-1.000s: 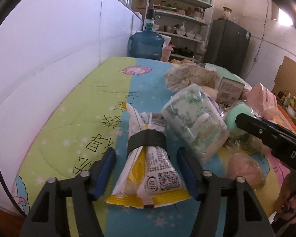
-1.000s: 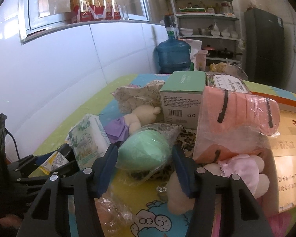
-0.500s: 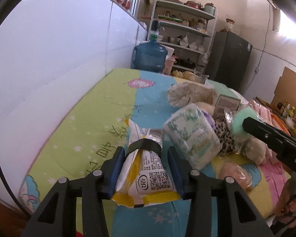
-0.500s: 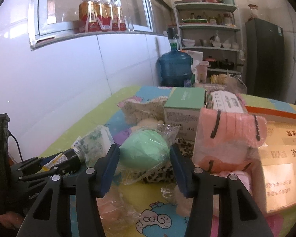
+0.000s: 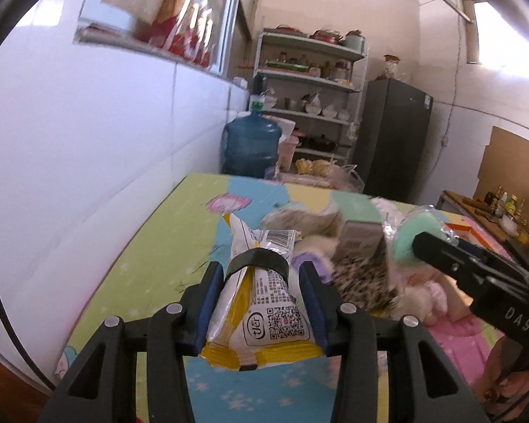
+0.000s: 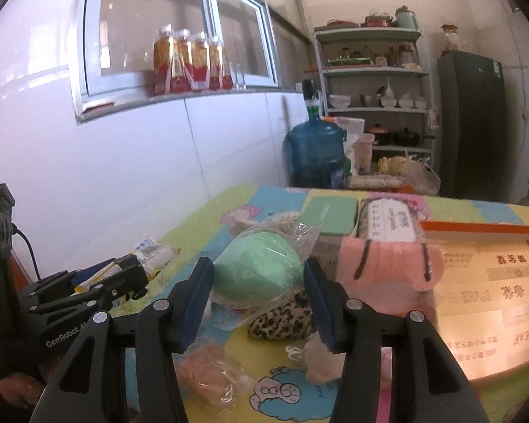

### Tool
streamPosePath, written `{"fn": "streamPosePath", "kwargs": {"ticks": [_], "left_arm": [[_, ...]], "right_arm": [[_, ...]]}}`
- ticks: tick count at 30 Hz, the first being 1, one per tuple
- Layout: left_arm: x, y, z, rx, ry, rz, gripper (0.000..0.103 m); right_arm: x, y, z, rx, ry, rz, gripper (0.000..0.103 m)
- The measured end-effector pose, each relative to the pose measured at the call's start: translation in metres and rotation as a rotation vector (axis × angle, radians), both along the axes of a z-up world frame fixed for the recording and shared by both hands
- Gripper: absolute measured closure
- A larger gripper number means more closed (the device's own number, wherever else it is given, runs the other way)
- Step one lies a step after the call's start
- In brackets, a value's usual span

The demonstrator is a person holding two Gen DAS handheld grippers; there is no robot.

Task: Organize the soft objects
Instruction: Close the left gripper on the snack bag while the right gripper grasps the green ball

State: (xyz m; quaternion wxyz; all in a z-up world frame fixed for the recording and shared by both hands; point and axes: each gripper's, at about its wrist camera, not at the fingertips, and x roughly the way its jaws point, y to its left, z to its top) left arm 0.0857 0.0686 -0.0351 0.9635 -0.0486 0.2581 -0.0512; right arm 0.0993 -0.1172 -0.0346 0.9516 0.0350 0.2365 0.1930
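Both claws are clamped and lifted clear of the mat (image 5: 180,232), I'd guess so each soft thing can be carried off without dragging the pile: the left gripper (image 5: 261,303) squeezes the yellow snack bag (image 5: 261,313), the right gripper (image 6: 259,278) pinches the wrapped green ball (image 6: 257,271). Only the right wrist view shows the orange-rimmed tray (image 6: 476,227) beside the pile, probably the drop spot, while the left one shows the bag's black band (image 5: 259,259) up close.

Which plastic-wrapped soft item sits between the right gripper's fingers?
The green ball in clear wrap, between the right gripper fingers; the pink pack lies outside them.
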Motion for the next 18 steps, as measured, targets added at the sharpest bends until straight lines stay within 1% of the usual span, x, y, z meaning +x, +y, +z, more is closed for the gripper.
{"fn": "streamPosePath", "kwargs": {"ticks": [5,6,7,12,14,15,16,18], "left_arm": [[0.005,-0.027,0.019,-0.004,-0.047,-0.039,0.058],[0.007,-0.032,0.023,0.000,-0.058,-0.044,0.063],[0.008,-0.038,0.028,0.007,-0.072,-0.048,0.071],[0.019,-0.075,0.051,0.031,-0.125,-0.093,0.071],[0.028,-0.091,0.053,0.037,-0.123,-0.119,0.072],[0.033,-0.096,0.051,0.037,-0.113,-0.127,0.077],[0.038,-0.101,0.049,0.032,-0.100,-0.134,0.078],[0.043,-0.107,0.045,0.023,-0.083,-0.139,0.078]], "right_arm": [[-0.004,-0.019,0.014,0.011,-0.036,-0.034,0.049],[-0.004,-0.025,0.017,0.011,-0.045,-0.045,0.049],[-0.005,-0.030,0.019,0.012,-0.050,-0.050,0.049],[-0.005,-0.060,0.033,0.022,-0.083,-0.101,0.049],[-0.005,-0.074,0.037,0.023,-0.092,-0.123,0.049],[-0.005,-0.080,0.038,0.023,-0.093,-0.132,0.049],[-0.005,-0.088,0.039,0.025,-0.091,-0.142,0.048],[-0.006,-0.100,0.039,0.028,-0.090,-0.157,0.049]]}}
